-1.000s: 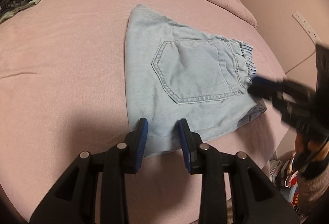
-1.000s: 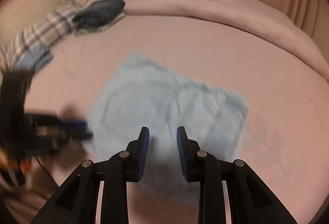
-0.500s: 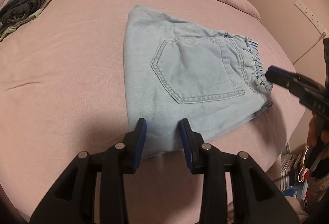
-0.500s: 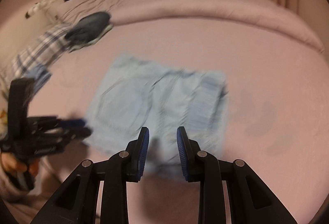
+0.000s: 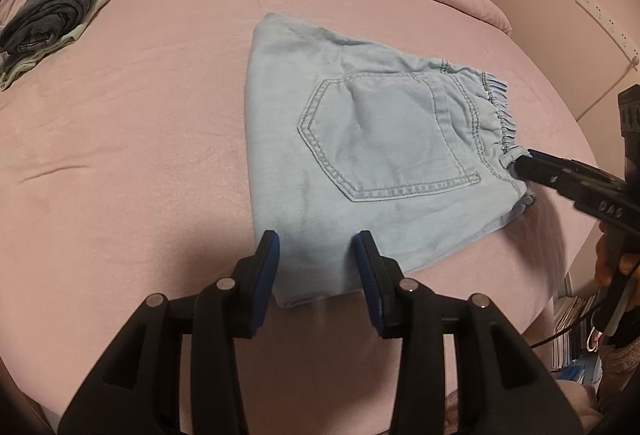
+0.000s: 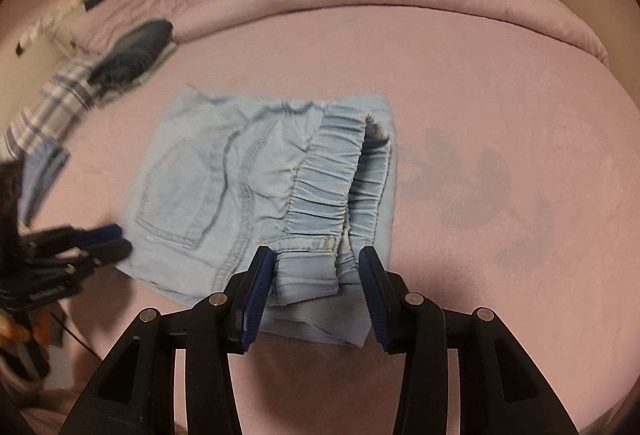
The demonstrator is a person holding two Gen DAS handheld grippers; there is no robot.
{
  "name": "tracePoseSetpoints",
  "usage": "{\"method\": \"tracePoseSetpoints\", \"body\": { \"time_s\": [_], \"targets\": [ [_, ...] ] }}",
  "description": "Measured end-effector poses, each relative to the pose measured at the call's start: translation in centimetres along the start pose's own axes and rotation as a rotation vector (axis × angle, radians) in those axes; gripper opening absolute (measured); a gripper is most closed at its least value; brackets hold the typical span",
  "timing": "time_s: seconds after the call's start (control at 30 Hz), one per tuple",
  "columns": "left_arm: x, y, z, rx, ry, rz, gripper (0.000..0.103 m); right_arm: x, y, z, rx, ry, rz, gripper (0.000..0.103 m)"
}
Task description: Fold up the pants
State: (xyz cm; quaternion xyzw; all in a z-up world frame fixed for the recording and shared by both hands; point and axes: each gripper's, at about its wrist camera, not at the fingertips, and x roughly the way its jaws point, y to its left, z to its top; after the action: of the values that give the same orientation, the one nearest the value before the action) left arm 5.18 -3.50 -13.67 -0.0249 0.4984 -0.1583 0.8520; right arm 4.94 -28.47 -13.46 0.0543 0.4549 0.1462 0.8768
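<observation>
Light-blue denim pants [image 5: 360, 155] already a folded packet near the bed's [image 5: 140, 115] edge; left gripper [image 5: 316, 259] and right gripper [image 6: 316, 267] just opened, straddling hem and waistband, gripping nothing. Likely nearly done.

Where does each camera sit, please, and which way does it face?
Left wrist: on the left tongs, looking down at the pants' folded end; open jaws, right tongs at the waistband.
Right wrist: on the right tongs, looking down at the waistband between open jaws; left tongs far left.
Shared: pants, pink bed, dark clothes.
</observation>
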Motion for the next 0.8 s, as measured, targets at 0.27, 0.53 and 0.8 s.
{"method": "tracePoseSetpoints", "body": {
  "time_s": [0.27,0.53,0.8],
  "targets": [
    [-1.0,0.0,-0.1,0.005,-0.021,-0.001,0.047,-0.4,-2.8,0.2,0.166,-0.013,0.128,0.054],
    [-2.4,0.5,0.5,-0.027,-0.074,0.0,0.066,0.6,-3.7,0.5,0.253,0.025,0.191,0.067],
    [-2.5,1.6,0.9,-0.057,-0.079,0.01,0.066,1.0,-3.9,0.7,0.285,0.039,0.217,0.067]
  ]
}}
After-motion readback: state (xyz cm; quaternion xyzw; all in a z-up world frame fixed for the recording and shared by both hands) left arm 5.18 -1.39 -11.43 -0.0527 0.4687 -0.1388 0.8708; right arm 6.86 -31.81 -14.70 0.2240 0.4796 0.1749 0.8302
